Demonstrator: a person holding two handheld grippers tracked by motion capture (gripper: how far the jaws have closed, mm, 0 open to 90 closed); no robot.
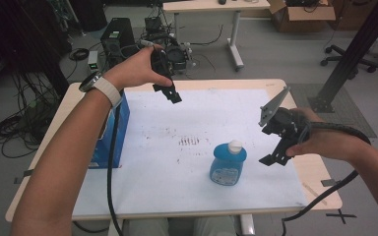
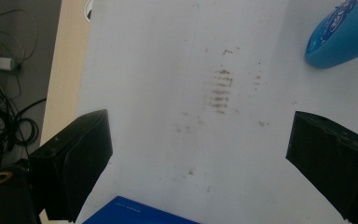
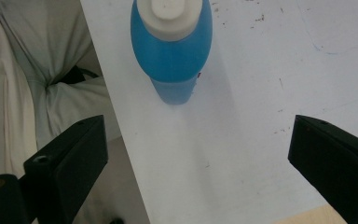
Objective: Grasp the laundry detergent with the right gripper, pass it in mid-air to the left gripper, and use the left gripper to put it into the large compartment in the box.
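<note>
White sheet (image 1: 177, 123) covers most of the wooden table (image 1: 315, 172), bare wood strip showing along the right and far edges. Blue bottle (image 1: 228, 163) with white cap stands upright on the sheet, right of centre, toward the near edge; brown smudge marks (image 1: 189, 141) sit just left and beyond it. Blue box (image 1: 109, 140) stands at the sheet's left edge, partly under the left forearm. Left gripper (image 1: 172, 94) held in the air over the far-left part of the sheet, well apart from the bottle; in the left gripper view its jaws are spread wide with nothing between them, bare sheet and smudges (image 2: 221, 91) below, bottle (image 2: 342, 35) at upper right corner, box (image 2: 135, 214) edge at bottom. Right gripper (image 1: 275, 158) held just right of the bottle, near but not touching, over the sheet's right side; in the right gripper view jaws wide apart and empty, bottle (image 3: 172, 46) ahead beyond the jaws, close to the sheet's near edge. Open sheet lies between the two grippers and across the centre. Floor behind the table carries cables, a dark computer case (image 1: 116, 37) and a second table (image 1: 216, 7).
</note>
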